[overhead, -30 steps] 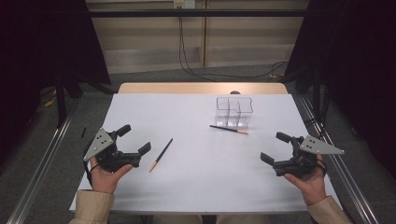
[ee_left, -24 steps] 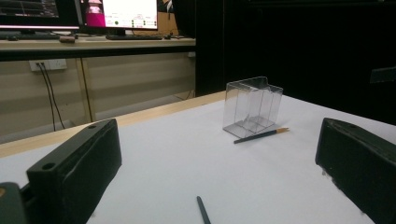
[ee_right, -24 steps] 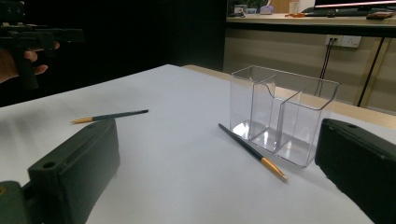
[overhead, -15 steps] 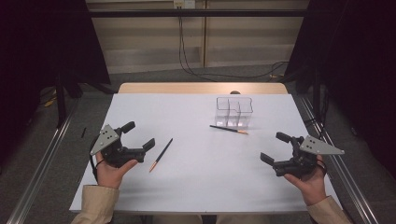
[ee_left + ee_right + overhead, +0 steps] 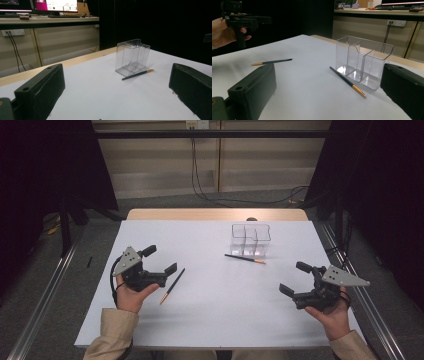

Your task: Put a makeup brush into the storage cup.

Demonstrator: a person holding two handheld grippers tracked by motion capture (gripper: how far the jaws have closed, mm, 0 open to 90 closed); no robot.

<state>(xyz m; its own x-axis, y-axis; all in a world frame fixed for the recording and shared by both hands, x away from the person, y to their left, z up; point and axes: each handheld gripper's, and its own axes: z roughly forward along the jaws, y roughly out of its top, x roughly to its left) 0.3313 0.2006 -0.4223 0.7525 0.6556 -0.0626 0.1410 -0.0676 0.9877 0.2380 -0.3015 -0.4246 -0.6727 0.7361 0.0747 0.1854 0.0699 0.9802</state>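
Note:
A clear plastic holder (image 5: 250,240) with compartments stands empty on the white table (image 5: 210,320), right of centre toward the far edge. One dark pencil with an orange tip (image 5: 245,258) lies just in front of it. A second pencil (image 5: 172,286) lies at the left, close beside my left gripper (image 5: 160,260), which is open and holds nothing. My right gripper (image 5: 294,278) is open and empty near the right edge. The left gripper view has the holder (image 5: 132,57) and the pencil (image 5: 138,74) ahead between wide jaws. From the right gripper view I see the holder (image 5: 364,61) and both pencils (image 5: 347,81) (image 5: 272,61).
A wooden strip (image 5: 215,214) runs along the table's far edge. Metal rails (image 5: 45,295) flank both sides on the floor, and cables (image 5: 200,185) hang behind. The other hand with its gripper (image 5: 244,20) shows at the far left of the right gripper view.
My left gripper has moved right and slightly forward, closer to the near pencil. The right gripper has stayed in place.

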